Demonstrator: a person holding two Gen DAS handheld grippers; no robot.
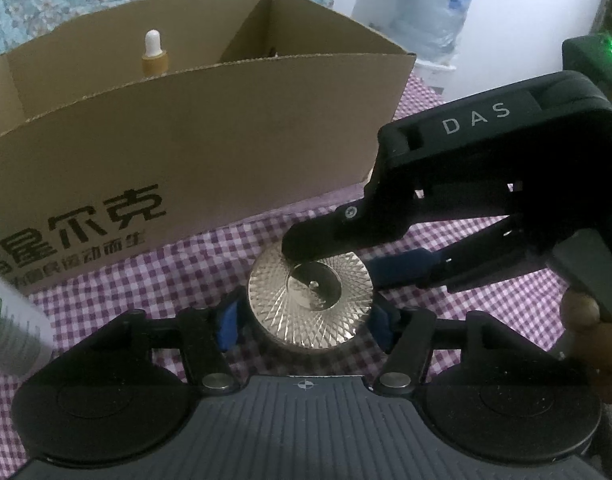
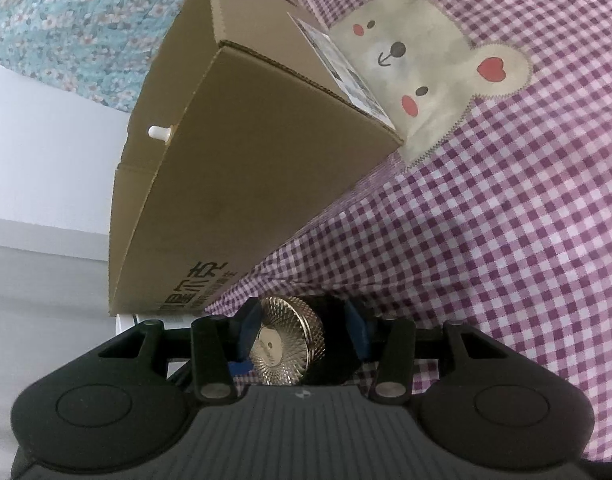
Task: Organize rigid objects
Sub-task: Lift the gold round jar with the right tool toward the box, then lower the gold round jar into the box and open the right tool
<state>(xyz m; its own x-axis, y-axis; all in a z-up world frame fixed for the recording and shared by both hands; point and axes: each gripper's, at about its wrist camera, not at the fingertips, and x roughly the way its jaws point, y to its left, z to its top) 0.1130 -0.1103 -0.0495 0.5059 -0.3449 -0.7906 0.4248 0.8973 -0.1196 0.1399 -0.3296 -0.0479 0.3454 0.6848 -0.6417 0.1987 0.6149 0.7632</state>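
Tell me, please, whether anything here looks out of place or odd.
One oddity: both grippers crowd the same gold-lidded jar on the checked cloth. The left gripper straddles its sides while the right gripper has one finger on its lid. Nothing looks spilled or damaged.

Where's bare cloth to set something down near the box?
Free: checked cloth right of the cardboard box, below the bear patch. Crowded: the strip in front of the box, where the metal-lidded jar, both grippers and a white-green tube sit.
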